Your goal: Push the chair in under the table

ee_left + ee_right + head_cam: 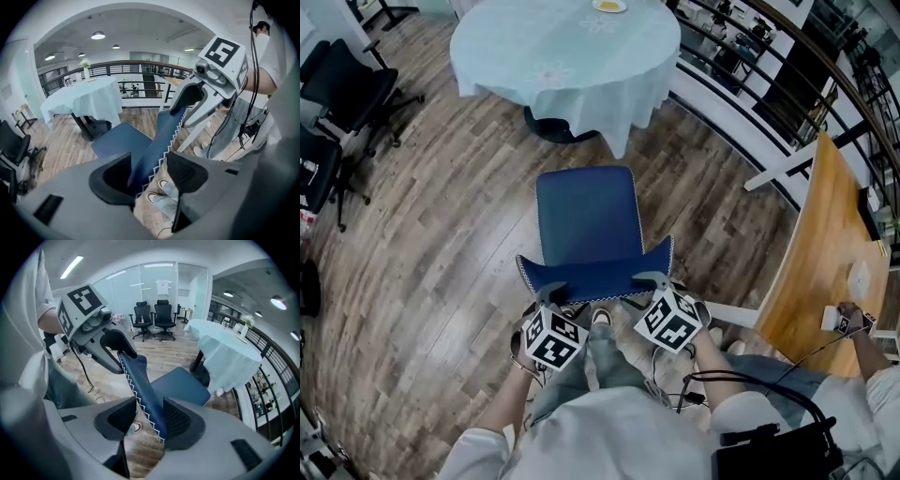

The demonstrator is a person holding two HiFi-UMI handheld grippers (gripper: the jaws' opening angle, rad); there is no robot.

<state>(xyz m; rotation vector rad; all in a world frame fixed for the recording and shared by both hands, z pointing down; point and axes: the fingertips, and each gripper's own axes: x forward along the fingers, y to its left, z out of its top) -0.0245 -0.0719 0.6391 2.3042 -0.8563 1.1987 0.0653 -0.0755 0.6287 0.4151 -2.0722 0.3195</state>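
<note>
A blue chair [586,217] stands facing a round table [567,47] draped in a pale blue cloth, with open floor between them. Its backrest [595,277], edged with white zigzag stitching, is nearest me. My left gripper [551,292] straddles the backrest's left end. In the left gripper view [150,176] the backrest [154,150] lies against the left pad, and a gap shows at the right pad. My right gripper [654,281] straddles the right end. In the right gripper view [147,420] the backrest [140,385] sits by the right pad, clear of the left one.
Black office chairs [337,94] stand at the far left. A wooden desk [825,253] runs along the right, where another person's hand [853,323] rests. A railing [750,56] curves behind the table. A plate [609,6] sits on the cloth. Cables hang by my legs.
</note>
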